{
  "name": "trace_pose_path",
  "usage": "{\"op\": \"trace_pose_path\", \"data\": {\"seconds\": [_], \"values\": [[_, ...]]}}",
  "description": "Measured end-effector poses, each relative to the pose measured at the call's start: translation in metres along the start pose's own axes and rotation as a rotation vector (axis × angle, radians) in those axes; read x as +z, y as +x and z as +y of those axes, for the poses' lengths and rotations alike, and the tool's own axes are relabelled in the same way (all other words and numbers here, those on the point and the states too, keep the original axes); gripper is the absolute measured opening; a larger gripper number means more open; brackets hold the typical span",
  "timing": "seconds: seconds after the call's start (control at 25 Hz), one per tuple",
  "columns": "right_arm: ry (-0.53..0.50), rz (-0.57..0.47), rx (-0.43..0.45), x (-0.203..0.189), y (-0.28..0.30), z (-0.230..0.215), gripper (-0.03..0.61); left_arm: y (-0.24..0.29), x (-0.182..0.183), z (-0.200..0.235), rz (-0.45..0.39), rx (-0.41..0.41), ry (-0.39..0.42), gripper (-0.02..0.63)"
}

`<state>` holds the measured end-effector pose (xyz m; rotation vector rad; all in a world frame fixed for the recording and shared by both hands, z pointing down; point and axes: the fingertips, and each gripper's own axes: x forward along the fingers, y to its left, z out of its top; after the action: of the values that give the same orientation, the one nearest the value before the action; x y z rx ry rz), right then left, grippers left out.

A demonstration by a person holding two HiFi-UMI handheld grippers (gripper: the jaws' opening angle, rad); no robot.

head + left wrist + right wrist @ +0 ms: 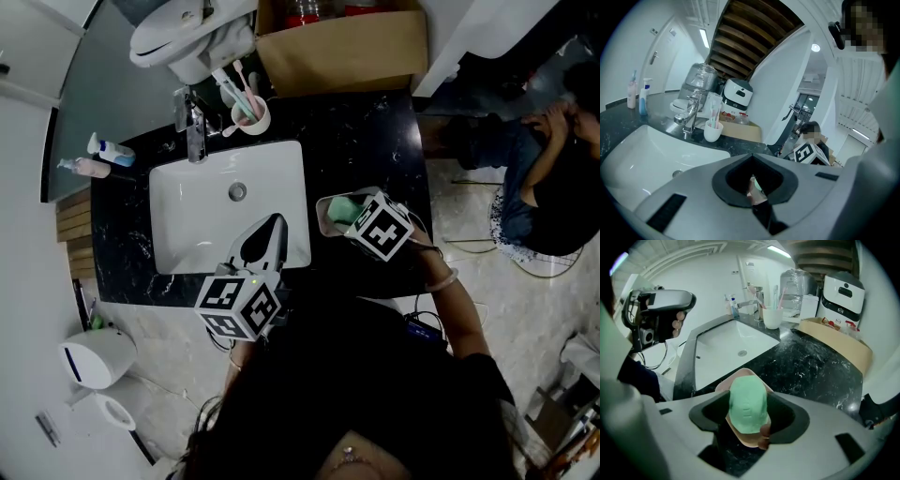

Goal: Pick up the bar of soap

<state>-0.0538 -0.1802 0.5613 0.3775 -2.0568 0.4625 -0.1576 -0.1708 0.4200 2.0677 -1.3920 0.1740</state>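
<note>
The green bar of soap [747, 404] fills the gap between my right gripper's [749, 416] jaws, which are shut on it just over the pinkish soap dish [721, 384]. In the head view the soap [343, 208] and its dish [323, 214] sit on the black countertop right of the sink, with the right gripper's marker cube [380, 228] beside them hiding the jaws. My left gripper [275, 221] hovers over the sink's front edge with its jaws together and nothing in them.
A white sink [187, 220] with a chrome tap [194, 127] is set in the black counter [375, 141]. A cup of toothbrushes [249, 114] and a cardboard box [342, 47] stand at the back. Bottles [103, 157] stand far left. A seated person [553, 178] is at the right.
</note>
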Motion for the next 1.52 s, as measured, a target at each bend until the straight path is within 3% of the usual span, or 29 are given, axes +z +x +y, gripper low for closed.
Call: {"op": "trace_pose_path", "data": {"seconds": [0.28, 0.72, 1.08, 1.52], "values": [[0.180, -0.131, 0.041, 0.002, -0.013, -0.004, 0.256, 0.002, 0.002, -0.008, 0.000, -0.011, 0.019, 0.005], [0.500, -0.477, 0.144, 0.020, -0.068, -0.021, 0.256, 0.005, 0.009, -0.022, -0.002, -0.040, 0.051, 0.005], [0.594, -0.681, 0.194, 0.025, -0.118, -0.015, 0.256, 0.006, 0.018, -0.055, -0.006, -0.117, 0.118, 0.005], [0.586, -0.915, 0.238, 0.044, -0.187, 0.010, 0.256, -0.006, 0.012, -0.094, 0.046, -0.219, 0.120, 0.005]]}}
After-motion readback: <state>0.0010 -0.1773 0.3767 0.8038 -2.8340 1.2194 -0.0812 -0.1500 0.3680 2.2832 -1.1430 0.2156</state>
